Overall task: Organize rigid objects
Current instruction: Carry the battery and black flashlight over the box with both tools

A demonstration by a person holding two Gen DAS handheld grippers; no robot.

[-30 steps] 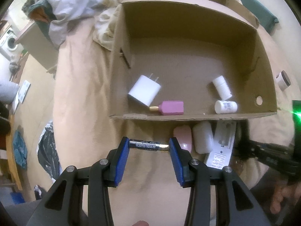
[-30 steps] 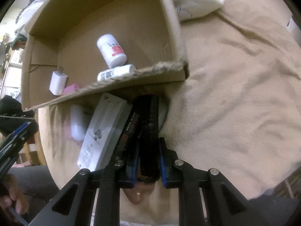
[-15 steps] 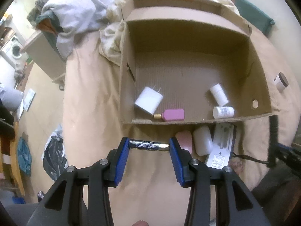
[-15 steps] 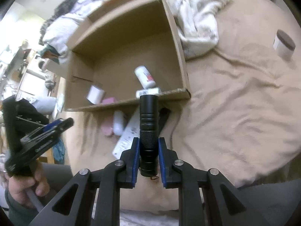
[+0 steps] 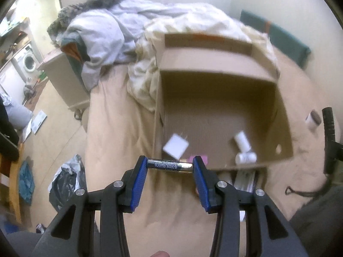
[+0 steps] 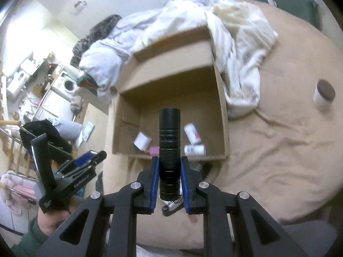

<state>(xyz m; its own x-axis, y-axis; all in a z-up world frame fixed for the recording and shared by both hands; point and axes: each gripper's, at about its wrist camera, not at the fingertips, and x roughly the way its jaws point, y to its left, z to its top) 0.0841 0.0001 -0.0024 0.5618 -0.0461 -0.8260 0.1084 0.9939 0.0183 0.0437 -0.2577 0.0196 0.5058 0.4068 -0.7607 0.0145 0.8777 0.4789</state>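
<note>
1. While both tools hang above the bed, the left gripper (image 5: 170, 165) pinches a battery (image 5: 170, 164) end to end between its blue pads, the battery lying crosswise w/ its gold end at the right pad.
2. Right gripper (image 6: 169, 171) is clamped on a black flashlight (image 6: 169, 150), which stands lengthwise btwn the fingers, head pointing fwd past the tips.
3. Ahead of both tools sits an open cardboard box (image 5: 220, 79) on the tan bedsheet (image 6: 278, 150).
4. Inside the box, near its front wall: a white charger (image 5: 175, 146) to the left, a pink item (image 6: 154, 150) just beside it, and two white bottles (image 6: 194, 142) to the right, one lying along the front wall.
5. Below the box's front wall, more white items lie on the sheet, mostly hidden by the tools.
6. Right of the box, well apart, stands a white jar (image 6: 323, 96) w/ a dark lid.
7. Rumpled white bedding (image 6: 235, 32) piles up behind the box.
</note>
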